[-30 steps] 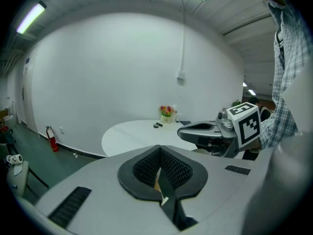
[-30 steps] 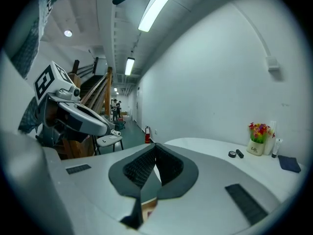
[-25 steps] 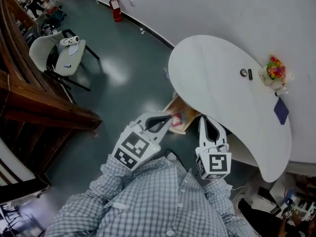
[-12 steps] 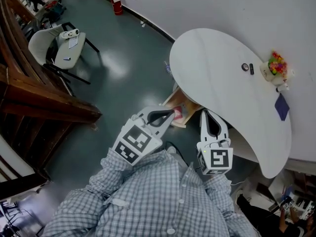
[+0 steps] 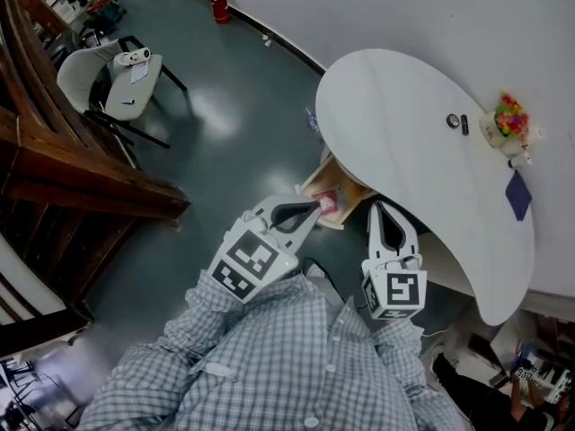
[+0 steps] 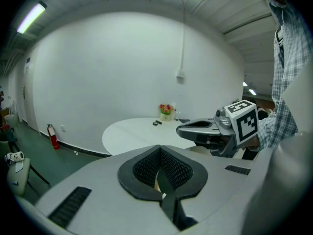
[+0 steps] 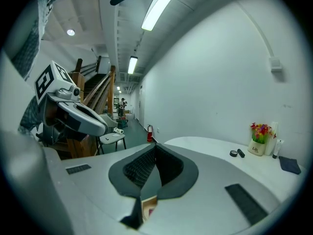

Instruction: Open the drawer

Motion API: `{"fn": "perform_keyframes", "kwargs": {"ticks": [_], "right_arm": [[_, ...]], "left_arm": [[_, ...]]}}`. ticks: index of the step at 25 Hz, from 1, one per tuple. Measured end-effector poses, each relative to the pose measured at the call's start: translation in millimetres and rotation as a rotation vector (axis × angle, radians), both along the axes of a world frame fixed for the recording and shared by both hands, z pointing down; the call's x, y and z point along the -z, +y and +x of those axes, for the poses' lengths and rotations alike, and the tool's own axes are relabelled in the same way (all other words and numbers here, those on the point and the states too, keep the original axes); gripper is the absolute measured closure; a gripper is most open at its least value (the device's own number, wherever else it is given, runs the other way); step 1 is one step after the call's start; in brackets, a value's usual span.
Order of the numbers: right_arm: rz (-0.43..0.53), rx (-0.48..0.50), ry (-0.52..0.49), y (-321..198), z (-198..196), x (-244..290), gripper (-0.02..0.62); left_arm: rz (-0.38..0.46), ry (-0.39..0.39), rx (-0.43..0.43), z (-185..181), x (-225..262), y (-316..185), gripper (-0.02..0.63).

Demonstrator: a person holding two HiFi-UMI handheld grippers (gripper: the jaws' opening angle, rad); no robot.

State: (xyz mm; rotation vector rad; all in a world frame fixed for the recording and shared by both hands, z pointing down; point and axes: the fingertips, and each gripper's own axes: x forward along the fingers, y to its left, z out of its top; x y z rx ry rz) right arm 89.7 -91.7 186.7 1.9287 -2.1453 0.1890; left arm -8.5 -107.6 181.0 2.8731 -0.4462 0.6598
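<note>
Left gripper (image 5: pixel 314 207): my jaws are closed tip to tip, nothing between them, up in the air.
Right gripper (image 5: pixel 381 209): the same, closed and empty, beside the left.
Drawer (image 5: pixel 316 189): wooden, under the table (image 5: pixel 404 124) edge, below both grippers, touching neither.
Progress: it looks partly out, pink contents showing. I'd say any further pull remains.
</note>
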Motion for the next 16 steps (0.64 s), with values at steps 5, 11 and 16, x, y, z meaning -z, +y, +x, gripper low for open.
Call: {"fn": "perform_keyframes", "kwargs": {"ticks": [5, 11, 16], "right_arm": [[0.002, 0.015, 0.007, 1.6, -3.0, -2.4, 0.586], [-0.001, 0.027, 0.010, 1.5, -5.7, -0.9, 0.587], [-0.004, 0.035, 0.009, 2.6, -4.9, -1.4, 0.586]], "left_arm": [[0.003, -0.002, 0.007, -1.6, -1.5, 1.3, 0.603], [0.001, 0.001, 0.011, -2.6, 0.3, 1.3, 0.603], [-0.001, 0.003, 0.020, -2.2, 0.4, 3.1, 0.603]]}}
